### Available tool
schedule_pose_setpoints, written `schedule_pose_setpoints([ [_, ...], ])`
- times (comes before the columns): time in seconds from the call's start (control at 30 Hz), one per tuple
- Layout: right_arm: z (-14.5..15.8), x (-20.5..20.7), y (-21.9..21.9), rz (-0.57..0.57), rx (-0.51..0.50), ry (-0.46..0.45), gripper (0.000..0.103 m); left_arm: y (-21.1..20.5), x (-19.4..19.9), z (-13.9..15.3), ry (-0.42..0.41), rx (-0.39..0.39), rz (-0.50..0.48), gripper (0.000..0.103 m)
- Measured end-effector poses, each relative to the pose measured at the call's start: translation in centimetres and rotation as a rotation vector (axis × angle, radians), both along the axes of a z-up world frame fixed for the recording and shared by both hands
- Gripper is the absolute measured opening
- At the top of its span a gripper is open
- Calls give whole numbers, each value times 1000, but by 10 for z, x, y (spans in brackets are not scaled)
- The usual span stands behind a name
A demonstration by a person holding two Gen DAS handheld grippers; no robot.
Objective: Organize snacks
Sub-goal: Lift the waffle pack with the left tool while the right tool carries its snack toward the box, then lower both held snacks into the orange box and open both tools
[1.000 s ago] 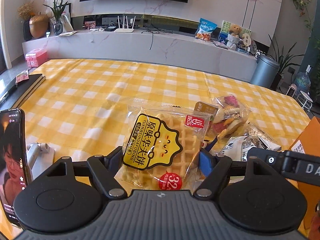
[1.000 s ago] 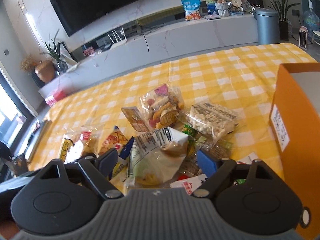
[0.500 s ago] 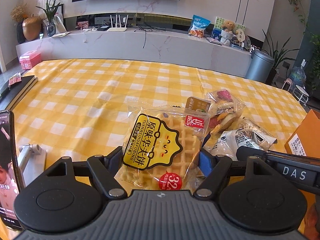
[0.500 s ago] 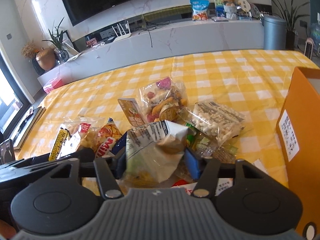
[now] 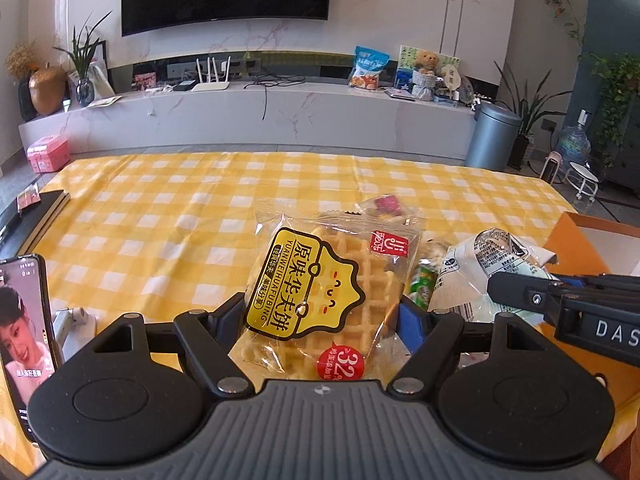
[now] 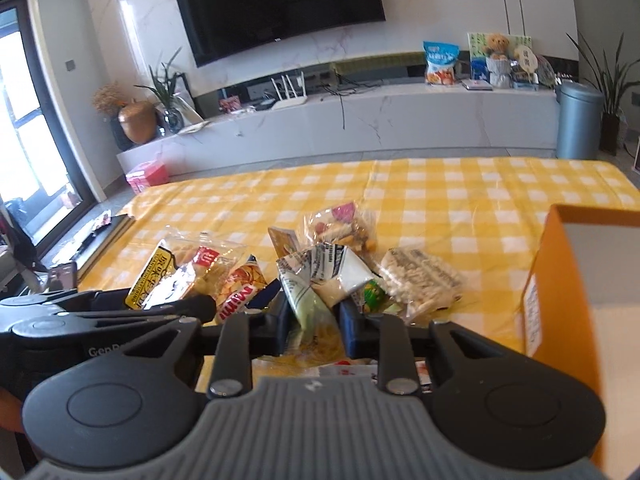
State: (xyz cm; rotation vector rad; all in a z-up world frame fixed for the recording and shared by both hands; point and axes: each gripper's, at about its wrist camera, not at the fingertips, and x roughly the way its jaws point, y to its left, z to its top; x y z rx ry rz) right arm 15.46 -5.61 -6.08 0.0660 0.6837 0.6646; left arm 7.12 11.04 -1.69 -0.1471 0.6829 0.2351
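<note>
**Snack packets in hand, two tools**

We log one waffle packet, clear crinkly film over a gridded square cake, clamped in our left tool above the checked tabletop. Our right tool, jaws just narrowed, pinches one white-and-green crumpled packet. One orange cardboard box stands right; its contents are hidden. Loose packets lie heaped between.

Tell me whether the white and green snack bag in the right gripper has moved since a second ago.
Yes. The white and green snack bag, now pinched by the right gripper whose fingers have just been closing, has come up off the snack pile.
</note>
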Motion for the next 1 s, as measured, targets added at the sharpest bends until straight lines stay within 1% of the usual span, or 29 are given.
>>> schedule_pose_setpoints([
  [0.07, 5, -3, -11, 0, -2, -15, 23, -6, -4, 6, -9, -6, -13, 88],
  [0.3, 31, -18, -58, -8, -8, -91, 23, -31, -9, 29, -38, -80, -98, 88],
  [0.47, 52, -23, -101, -48, -1, -136, 23, -59, -6, 42, -62, -108, -185, 88],
  [0.67, 65, -26, -153, -111, -51, -162, 23, -91, 11, 55, -57, -185, -320, 88],
  [0.77, 73, -24, -182, -137, -75, -153, 23, -115, 26, 59, -51, -189, -397, 88],
  [0.87, 78, -20, -205, -153, -129, -152, 23, -140, 45, 56, 2, -208, -478, 88],
  [0.93, 78, -17, -217, -154, -168, -140, 23, -157, 55, 55, 24, -181, -557, 88],
  [1.0, 77, -14, -226, -145, -206, -123, 23, -178, 64, 53, 67, -107, -619, 88],
])
